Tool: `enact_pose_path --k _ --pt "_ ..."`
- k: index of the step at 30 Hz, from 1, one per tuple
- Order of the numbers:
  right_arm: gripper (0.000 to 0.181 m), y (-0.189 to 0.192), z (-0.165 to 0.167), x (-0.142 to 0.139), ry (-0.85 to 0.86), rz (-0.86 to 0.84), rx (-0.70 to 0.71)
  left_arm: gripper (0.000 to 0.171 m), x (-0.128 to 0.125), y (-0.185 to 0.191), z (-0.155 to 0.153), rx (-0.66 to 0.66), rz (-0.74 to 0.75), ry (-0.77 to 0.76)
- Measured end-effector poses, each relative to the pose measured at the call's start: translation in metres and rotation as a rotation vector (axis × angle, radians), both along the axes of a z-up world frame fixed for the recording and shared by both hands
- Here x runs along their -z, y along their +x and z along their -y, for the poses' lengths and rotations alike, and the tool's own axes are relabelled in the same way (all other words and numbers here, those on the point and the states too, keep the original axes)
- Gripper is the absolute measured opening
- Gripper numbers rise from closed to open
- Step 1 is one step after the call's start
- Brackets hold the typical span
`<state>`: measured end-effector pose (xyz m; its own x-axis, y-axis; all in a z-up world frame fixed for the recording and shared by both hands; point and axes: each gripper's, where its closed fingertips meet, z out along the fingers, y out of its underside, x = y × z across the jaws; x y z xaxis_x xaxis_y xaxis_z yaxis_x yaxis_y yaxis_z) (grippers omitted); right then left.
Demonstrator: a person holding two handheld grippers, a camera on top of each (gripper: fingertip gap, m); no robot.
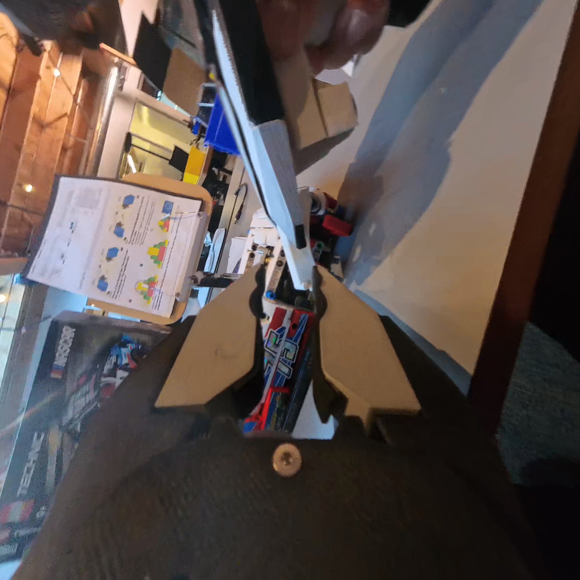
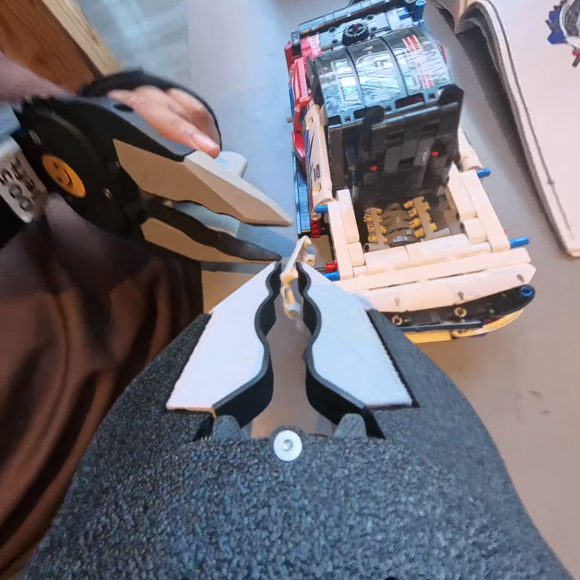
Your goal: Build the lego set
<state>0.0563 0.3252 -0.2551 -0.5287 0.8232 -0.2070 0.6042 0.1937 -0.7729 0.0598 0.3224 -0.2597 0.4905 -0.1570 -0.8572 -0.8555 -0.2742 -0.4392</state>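
My right gripper [image 2: 288,270] pinches a thin white lego piece [image 2: 291,282]; the left gripper [image 2: 284,237], at ten o'clock, hangs narrowly parted, empty; the car [image 2: 392,188] sits at one o'clock; next, I judge, seating the piece squarely.

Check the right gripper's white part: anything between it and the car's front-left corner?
Nothing solid sits in the gap. The right gripper holds the thin white part just short of the car. The left gripper hovers close beside the approach, its tips near the part, crowding it without visibly blocking it.
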Motion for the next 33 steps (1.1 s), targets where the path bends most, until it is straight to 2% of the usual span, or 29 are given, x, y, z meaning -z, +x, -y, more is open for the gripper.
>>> enact_pose_path --k 3,6,11,18,21,24,28,31,33 --pt "0.01 -0.002 0.002 -0.011 -0.199 0.019 0.056 0.033 -0.002 -0.001 0.001 -0.022 -0.017 0.042" --pt "0.01 -0.004 0.0 -0.02 -0.361 0.035 0.095 0.036 0.005 -0.001 -0.003 -0.024 -0.053 0.022" --pt "0.01 -0.001 -0.001 -0.019 -0.517 0.085 0.123 0.036 0.001 -0.002 -0.009 -0.03 -0.055 0.038" --pt "0.01 -0.001 -0.001 -0.006 -0.445 0.081 0.133 0.031 0.004 -0.003 -0.009 -0.014 0.019 -0.024" --pt "0.01 -0.003 0.0 -0.003 -0.413 0.072 0.131 0.022 0.005 -0.003 -0.01 -0.005 0.016 -0.046" --pt "0.01 -0.006 0.002 -0.004 -0.401 0.052 0.126 0.023 0.006 -0.001 -0.011 0.001 0.01 -0.061" --pt "0.01 -0.005 0.003 -0.002 -0.381 0.03 0.119 0.014 0.006 -0.003 -0.011 0.0 -0.009 -0.061" --pt "0.01 -0.003 0.001 0.002 -0.345 0.033 0.12 0.013 0.006 -0.004 -0.013 -0.001 -0.101 -0.061" --pt "0.011 0.002 -0.001 0.005 -0.252 0.04 0.11 0.013 0.007 -0.001 -0.014 0.009 -0.187 -0.063"
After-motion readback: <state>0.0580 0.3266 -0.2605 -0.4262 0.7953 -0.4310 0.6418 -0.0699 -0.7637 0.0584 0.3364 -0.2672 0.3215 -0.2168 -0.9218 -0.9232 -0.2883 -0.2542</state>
